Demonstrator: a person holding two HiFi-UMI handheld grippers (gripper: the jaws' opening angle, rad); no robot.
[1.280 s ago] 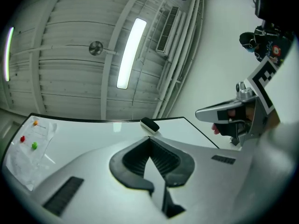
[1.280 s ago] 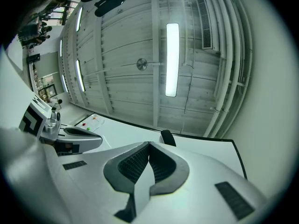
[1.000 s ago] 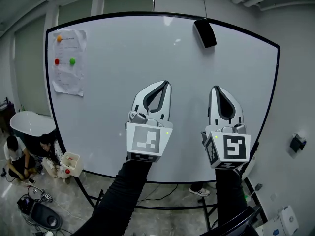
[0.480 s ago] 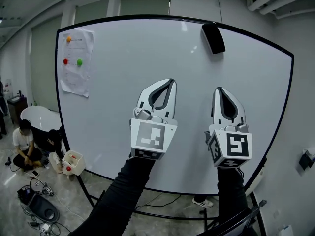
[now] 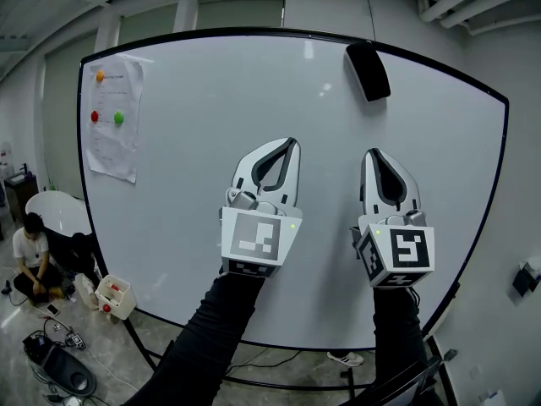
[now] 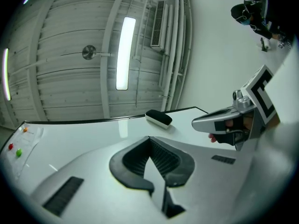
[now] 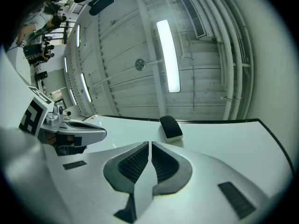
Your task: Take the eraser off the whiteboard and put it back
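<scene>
Up high, black eraser [image 5: 368,71] stuck near the top right edge of the whiteboard [image 5: 194,142], left gripper [image 5: 288,145] and right gripper [image 5: 372,153] side by side well below it, jaws pressed together, both empty

The light is bright and even. A long ceiling lamp [image 7: 168,55] glows above the right gripper [image 7: 150,146]; soft glare lies on the whiteboard [image 5: 194,218]. Edges bend strongly, and the gripper views darken at their corners.
</scene>
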